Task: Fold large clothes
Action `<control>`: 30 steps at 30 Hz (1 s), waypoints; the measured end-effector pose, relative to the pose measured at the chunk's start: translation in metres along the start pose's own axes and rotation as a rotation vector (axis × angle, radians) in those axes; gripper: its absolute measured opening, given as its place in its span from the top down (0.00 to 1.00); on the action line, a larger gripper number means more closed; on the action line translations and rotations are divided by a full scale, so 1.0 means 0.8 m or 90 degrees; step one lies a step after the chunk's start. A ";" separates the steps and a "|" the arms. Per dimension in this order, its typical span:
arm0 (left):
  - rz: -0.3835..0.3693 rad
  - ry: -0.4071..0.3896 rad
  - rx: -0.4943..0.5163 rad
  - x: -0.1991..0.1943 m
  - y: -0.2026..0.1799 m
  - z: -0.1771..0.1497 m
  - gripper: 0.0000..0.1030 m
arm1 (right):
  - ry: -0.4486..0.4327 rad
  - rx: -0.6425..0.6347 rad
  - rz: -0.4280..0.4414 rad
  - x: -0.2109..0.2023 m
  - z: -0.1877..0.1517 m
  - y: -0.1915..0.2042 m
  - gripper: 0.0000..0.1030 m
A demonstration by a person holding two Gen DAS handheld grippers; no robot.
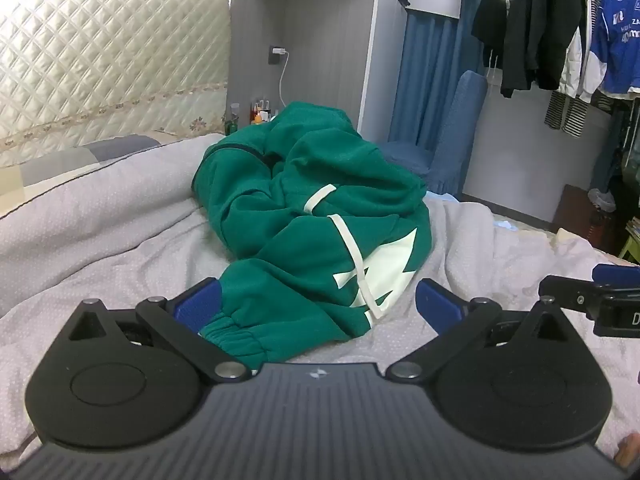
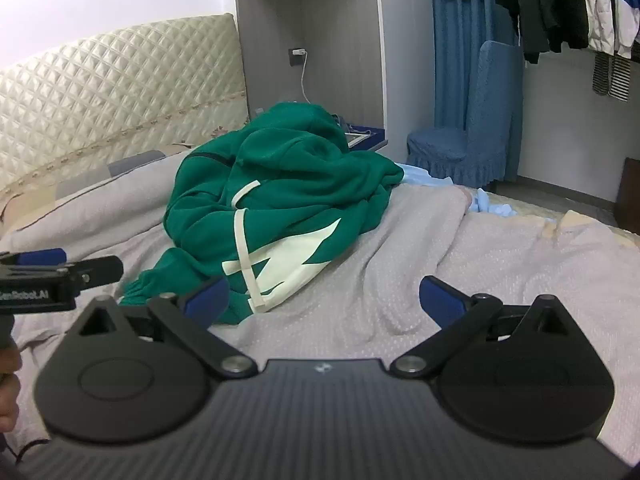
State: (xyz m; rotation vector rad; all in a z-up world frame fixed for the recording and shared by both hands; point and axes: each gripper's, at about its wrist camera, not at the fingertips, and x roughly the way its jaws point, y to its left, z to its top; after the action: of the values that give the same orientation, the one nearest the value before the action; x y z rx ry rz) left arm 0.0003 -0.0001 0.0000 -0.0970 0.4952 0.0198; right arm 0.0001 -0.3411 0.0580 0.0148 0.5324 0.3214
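We are at the very start: the green hoodie (image 1: 316, 216) lies crumpled in a heap on the bed (image 1: 100, 216), unfolded, with both the left tongs (image 1: 318, 300) and the right tongs (image 2: 324, 300) spread apart and gripping nothing. Next, in our judgement, we must take hold of the near cuff (image 1: 234, 338) or hem and spread the garment flat. The left view shows that elastic cuff just beside its left finger; the right view shows the pale-blue cloth (image 2: 492, 204) behind.

Beside the cream diamond-quilted headboard (image 1: 100, 68), the green hoodie (image 1: 316, 208) is showing pale cream stripes and a jagged print, lying on a grey dotted bedspread (image 2: 460, 264), a blue-covered chair (image 2: 472, 136) standing beyond.
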 end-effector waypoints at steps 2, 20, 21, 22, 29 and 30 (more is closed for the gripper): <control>-0.001 -0.003 -0.001 0.000 0.000 0.000 0.00 | 0.002 -0.001 0.000 -0.001 0.000 0.000 0.00; 0.005 -0.005 0.010 -0.008 0.001 0.005 0.00 | 0.008 -0.001 0.001 -0.001 0.000 -0.001 0.00; 0.005 -0.005 0.010 -0.007 0.001 0.004 0.00 | 0.008 -0.001 0.001 -0.001 -0.001 -0.002 0.00; 0.004 -0.005 0.010 -0.007 0.001 0.004 0.00 | 0.008 -0.001 0.000 -0.001 -0.001 -0.001 0.00; 0.006 -0.006 0.011 -0.007 0.001 0.005 0.00 | 0.009 0.000 0.000 -0.001 -0.001 -0.002 0.00; 0.006 -0.006 0.011 -0.007 0.001 0.005 0.00 | 0.008 0.001 0.000 -0.001 0.000 0.000 0.00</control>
State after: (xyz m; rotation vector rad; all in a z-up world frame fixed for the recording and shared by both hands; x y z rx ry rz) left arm -0.0028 0.0011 0.0057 -0.0777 0.4868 0.0252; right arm -0.0007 -0.3414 0.0584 0.0146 0.5457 0.3209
